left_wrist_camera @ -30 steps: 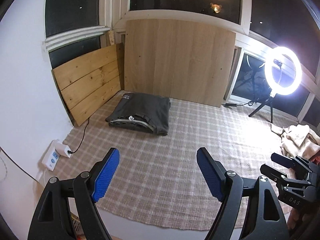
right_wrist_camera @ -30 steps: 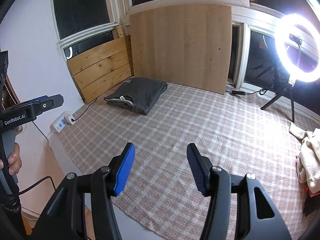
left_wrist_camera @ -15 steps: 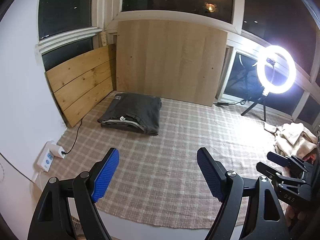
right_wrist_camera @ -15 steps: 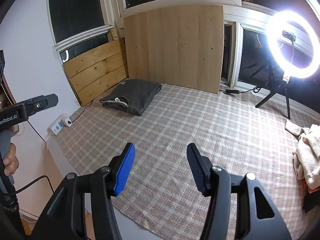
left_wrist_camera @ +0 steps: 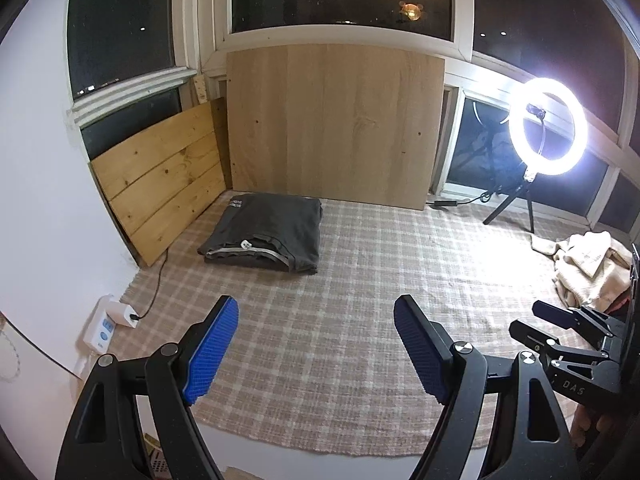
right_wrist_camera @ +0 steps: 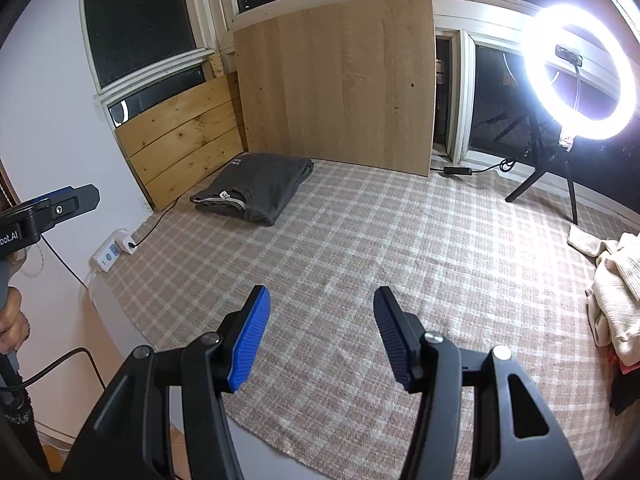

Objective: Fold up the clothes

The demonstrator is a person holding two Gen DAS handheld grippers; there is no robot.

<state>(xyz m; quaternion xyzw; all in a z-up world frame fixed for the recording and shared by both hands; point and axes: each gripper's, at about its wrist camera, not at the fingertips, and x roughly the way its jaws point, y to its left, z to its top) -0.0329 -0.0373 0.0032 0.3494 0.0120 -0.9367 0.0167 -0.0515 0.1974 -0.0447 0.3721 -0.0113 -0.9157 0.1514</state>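
A folded dark grey garment lies at the far left of the checked rug, near the wooden boards; it also shows in the right wrist view. A pile of cream clothes lies at the rug's right edge, also in the right wrist view. My left gripper is open and empty, held above the rug's near part. My right gripper is open and empty, also above the near rug. Each gripper shows at the edge of the other's view.
A lit ring light on a tripod stands at the back right. Wooden boards lean against the windows. A power strip with a plugged charger and cable lies by the left wall.
Both grippers have drifted slightly, shifting the views a little; the jaws stay open and empty. The clothes have not moved.
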